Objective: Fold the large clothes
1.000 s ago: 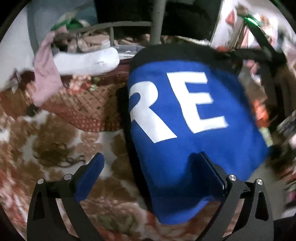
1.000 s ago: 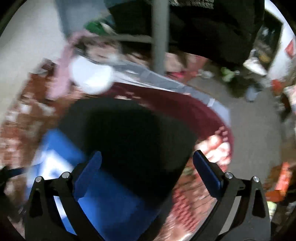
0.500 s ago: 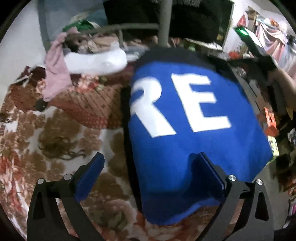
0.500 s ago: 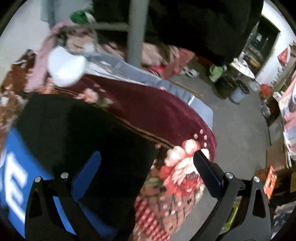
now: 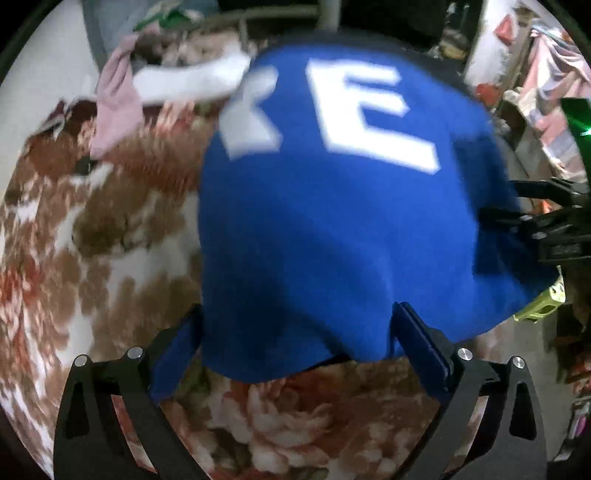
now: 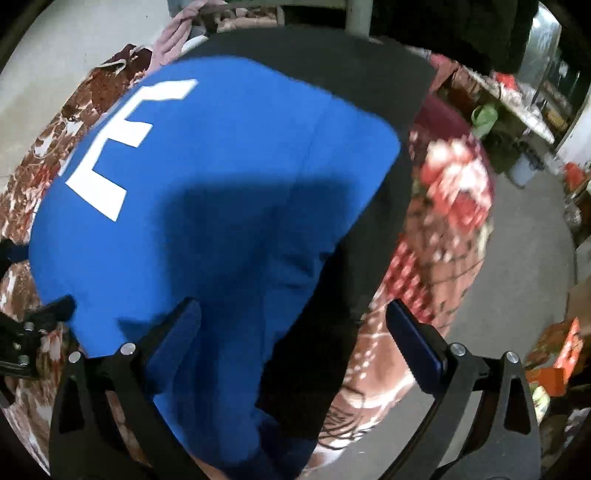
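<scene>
A folded blue garment (image 5: 332, 221) with large white letters and black edges lies on a floral bedspread (image 5: 92, 229). It also fills the right wrist view (image 6: 207, 206), with its black part (image 6: 369, 221) on the right. My left gripper (image 5: 295, 347) is open, its fingers on either side of the garment's near edge. My right gripper (image 6: 291, 339) is open, low over the garment's near end. The right gripper also shows at the right edge of the left wrist view (image 5: 554, 229).
A heap of clothes with a white piece (image 5: 192, 81) and a pink piece (image 5: 118, 107) lies at the back against a metal bed rail (image 5: 328, 14). To the right the bed ends at a grey floor (image 6: 524, 266) with clutter and boxes.
Both grippers moved in over the garment. The right view swung from the bed edge onto the blue cloth. The left gripper's jaws now straddle the near edge.
</scene>
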The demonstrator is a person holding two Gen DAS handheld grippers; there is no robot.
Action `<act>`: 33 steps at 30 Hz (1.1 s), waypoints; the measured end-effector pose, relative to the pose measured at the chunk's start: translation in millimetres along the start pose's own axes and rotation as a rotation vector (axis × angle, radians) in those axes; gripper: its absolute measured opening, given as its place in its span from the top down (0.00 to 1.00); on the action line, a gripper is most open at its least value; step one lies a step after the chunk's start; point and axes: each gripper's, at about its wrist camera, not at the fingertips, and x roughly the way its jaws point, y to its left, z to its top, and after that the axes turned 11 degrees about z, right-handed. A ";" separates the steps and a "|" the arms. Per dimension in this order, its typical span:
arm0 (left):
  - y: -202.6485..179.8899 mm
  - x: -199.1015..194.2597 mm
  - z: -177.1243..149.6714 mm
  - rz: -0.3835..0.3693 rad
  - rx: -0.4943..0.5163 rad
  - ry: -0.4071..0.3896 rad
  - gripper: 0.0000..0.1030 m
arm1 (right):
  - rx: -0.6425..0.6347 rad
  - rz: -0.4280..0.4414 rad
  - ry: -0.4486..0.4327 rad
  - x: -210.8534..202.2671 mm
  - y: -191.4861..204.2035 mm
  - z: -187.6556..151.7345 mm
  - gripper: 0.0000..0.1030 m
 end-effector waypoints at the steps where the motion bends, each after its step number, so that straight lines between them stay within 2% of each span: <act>1: 1.0 6.6 -5.3 -0.022 -0.037 0.012 0.04 | 0.006 0.005 -0.003 1.7 -3.0 -3.6 0.05; 4: 4.1 16.0 -21.1 -0.049 -0.104 0.001 0.04 | 0.029 0.037 -0.009 13.6 -11.3 -12.6 0.05; 6: 3.0 10.0 -32.5 -0.036 -0.107 -0.042 0.04 | 0.073 0.046 -0.019 7.5 -13.2 -15.2 0.05; 9: 4.9 -20.0 -50.5 -0.031 -0.133 -0.121 0.05 | 0.083 -0.004 -0.061 -25.3 3.3 -24.8 0.05; 13: 18.7 -88.3 -65.0 -0.054 -0.227 -0.221 0.05 | 0.067 0.001 -0.106 -76.6 33.9 -40.8 0.05; 16: 21.7 -138.1 -65.3 -0.071 -0.250 -0.275 0.05 | 0.042 -0.006 -0.137 -122.8 61.8 -50.4 0.05; 21: 13.4 -201.5 -67.9 -0.061 -0.179 -0.294 0.05 | 0.015 0.026 -0.186 -192.1 103.3 -60.4 0.05; 27: 3.4 -243.5 -79.4 -0.025 -0.109 -0.257 0.05 | -0.015 0.046 -0.210 -251.9 144.9 -76.8 0.05; 30: 0.2 -269.5 -85.2 0.041 -0.083 -0.273 0.05 | -0.030 0.028 -0.214 -270.9 157.8 -84.5 0.05; 33: 6.9 -287.3 -87.2 -0.012 -0.127 -0.273 0.05 | -0.046 0.027 -0.199 -285.9 165.7 -90.9 0.05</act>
